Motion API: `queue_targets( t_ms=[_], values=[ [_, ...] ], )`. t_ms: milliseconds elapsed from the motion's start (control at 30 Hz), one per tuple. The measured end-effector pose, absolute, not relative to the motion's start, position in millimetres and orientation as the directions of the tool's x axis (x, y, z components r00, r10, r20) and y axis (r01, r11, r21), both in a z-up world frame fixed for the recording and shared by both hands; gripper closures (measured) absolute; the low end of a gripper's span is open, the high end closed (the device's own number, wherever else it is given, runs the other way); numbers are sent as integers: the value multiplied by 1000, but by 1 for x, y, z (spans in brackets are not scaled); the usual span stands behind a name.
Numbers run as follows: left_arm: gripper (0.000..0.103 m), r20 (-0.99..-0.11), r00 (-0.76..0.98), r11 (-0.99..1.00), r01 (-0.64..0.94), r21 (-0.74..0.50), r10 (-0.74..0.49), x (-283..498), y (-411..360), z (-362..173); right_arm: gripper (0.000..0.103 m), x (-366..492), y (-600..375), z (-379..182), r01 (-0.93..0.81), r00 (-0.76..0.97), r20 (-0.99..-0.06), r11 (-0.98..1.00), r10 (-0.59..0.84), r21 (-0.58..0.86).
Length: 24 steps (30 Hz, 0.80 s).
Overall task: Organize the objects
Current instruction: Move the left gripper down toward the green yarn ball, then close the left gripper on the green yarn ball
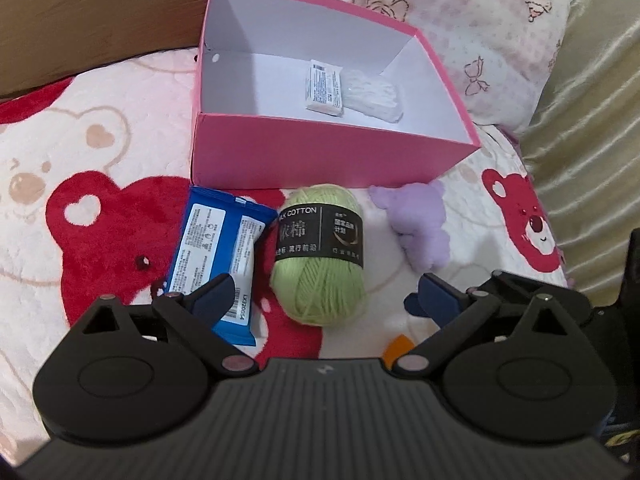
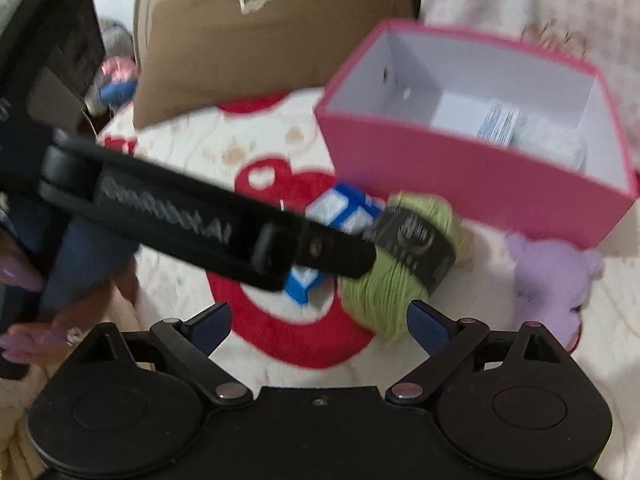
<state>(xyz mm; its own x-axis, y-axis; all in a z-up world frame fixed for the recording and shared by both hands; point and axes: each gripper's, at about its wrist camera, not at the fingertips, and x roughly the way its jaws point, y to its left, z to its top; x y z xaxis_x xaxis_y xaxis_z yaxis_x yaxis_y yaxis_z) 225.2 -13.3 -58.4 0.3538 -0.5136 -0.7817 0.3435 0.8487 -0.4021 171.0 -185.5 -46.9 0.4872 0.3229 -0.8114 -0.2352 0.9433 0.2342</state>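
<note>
A pink box (image 1: 320, 152) with a white inside stands open on the bear-print blanket. In it lie a white labelled packet (image 1: 325, 90) and a white bundle (image 1: 372, 98). In front of the box, from left to right, lie a blue packet (image 1: 216, 256), a green yarn ball (image 1: 320, 260) with a black band and a purple plush (image 1: 420, 232). My left gripper (image 1: 326, 294) hangs open over the near end of the yarn, a finger on each side. My right gripper (image 2: 322, 320) is open and holds nothing, just left of the yarn ball (image 2: 400, 280) in its blurred view.
The left tool's black housing (image 2: 208, 232) crosses the right wrist view over the blue packet (image 2: 344, 208), held by a hand (image 2: 24, 280). A brown cardboard box (image 1: 100, 20) stands at the back left, a gold cushion (image 1: 592, 140) at the right. An orange scrap (image 1: 398, 346) peeks out beneath the left gripper.
</note>
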Motion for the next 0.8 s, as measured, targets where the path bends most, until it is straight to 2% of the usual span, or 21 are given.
queue_targets(
  t_ms=[133,300,433,567,667,733,800],
  values=[
    [4,-766,359,840,335,-428,-534,228,-11,-69,7,174,-188,-65,-199,504,-807,950,309,239],
    [4,-733,375,823,275,-497,-568,236,-1,-84,7,181,-203,-79,-61,552,-790,958,267,281],
    [6,-726,378,818,255,-516,-575,238,1,-97,7,181,-202,-82,-43,592,-777,971,213,234],
    [6,-738,393,836,231,-498,-548,241,0,-105,7,185,-200,-84,-10,623,-755,967,204,253],
    [7,-726,400,828,240,-506,-560,243,0,-107,7,183,-193,-83,0,674,-727,983,135,182],
    [10,-713,396,814,241,-528,-579,245,0,-110,7,187,-191,-86,-8,671,-730,986,129,167],
    [19,-699,389,799,250,-548,-601,245,-2,-112,7,192,-192,-92,-10,639,-754,981,154,192]
  ],
)
